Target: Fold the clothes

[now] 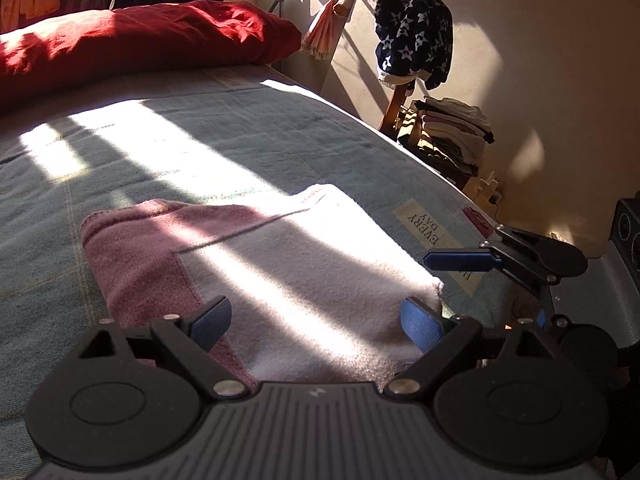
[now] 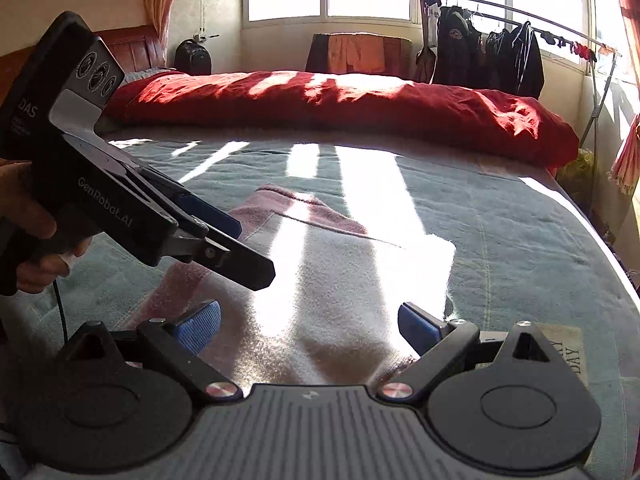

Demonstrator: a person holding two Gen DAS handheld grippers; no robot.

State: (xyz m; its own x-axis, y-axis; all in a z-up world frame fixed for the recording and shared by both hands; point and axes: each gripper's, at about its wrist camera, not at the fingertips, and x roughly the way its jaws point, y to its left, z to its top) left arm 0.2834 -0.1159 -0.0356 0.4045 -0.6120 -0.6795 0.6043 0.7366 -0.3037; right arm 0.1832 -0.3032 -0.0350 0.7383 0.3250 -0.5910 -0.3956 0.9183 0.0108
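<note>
Folded pink and white knit garment, grey-green woven bed cover, crumpled red duvet, navy cloth with white stars

Bed under a grey-green cover, folded pink cloth flat near its edge, red duvet bunched along the far side

A red duvet lies bunched along the teal bedspread, dark jackets hanging behind.
</note>
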